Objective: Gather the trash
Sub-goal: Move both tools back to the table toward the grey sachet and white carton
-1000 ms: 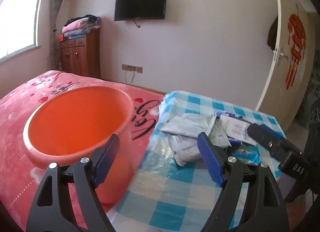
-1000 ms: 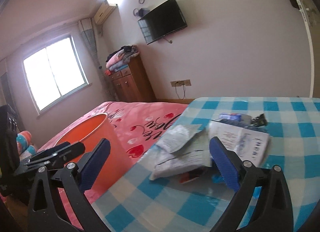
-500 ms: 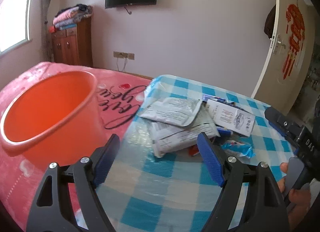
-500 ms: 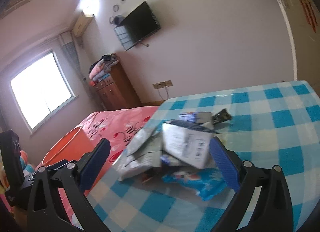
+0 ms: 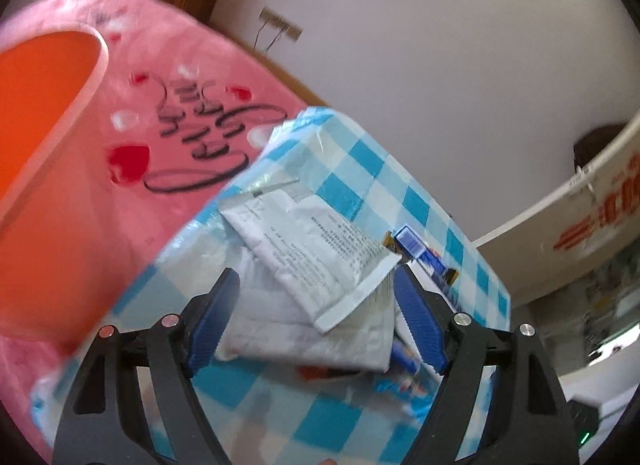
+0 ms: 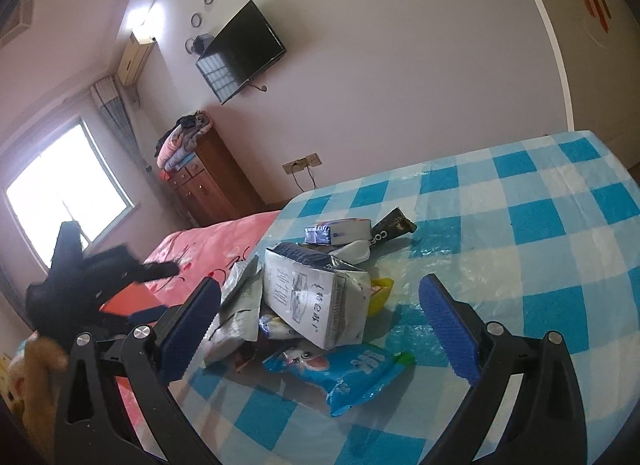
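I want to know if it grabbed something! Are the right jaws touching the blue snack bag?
Apart: the right wrist view shows checkered cloth between the blue plastic snack bag and both blue pads.

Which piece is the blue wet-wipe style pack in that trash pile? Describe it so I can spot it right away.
Find the blue-and-white checked table and the heap of wrappers near its edge toward the pink bed. At the heap's near side, in front of the white carton, lies the blue pack. It is the only bright blue soft pouch there, flat on the cloth, with a cartoon animal printed on it.
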Demonstrator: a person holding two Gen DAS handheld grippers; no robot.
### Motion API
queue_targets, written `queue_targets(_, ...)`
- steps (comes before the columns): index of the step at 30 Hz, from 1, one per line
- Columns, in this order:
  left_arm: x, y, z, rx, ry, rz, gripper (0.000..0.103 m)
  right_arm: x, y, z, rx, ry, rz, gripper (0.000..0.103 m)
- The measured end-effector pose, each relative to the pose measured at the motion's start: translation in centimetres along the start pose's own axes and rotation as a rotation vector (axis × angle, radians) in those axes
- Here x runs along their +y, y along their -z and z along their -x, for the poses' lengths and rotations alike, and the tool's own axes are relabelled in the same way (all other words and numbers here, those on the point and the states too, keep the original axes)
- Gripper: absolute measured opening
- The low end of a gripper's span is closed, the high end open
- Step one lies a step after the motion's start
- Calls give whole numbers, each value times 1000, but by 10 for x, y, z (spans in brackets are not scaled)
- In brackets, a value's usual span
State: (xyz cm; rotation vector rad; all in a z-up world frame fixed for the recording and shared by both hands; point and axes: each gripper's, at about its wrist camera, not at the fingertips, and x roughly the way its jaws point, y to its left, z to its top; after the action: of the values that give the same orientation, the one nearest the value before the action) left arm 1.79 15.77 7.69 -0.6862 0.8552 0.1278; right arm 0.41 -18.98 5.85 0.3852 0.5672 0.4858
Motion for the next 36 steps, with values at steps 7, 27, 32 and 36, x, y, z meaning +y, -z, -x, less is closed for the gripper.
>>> queue_targets(7,10,-20,-49,88,-2,163,69,-3,2,-1,12,-18,12,98)
queue_targets(27,-24,-45,-107,177,-267,-59,87,-17,3,-9,62,-58,-22,98)
queue_targets(32,-27,-34,-106,183,-282,-114,86,-17,4,-11,72,-58,-24,98)
queue_targets(36,-35,-12,-103,193,-293,-210,83,-17,4,-11,71,-56,-19,98)
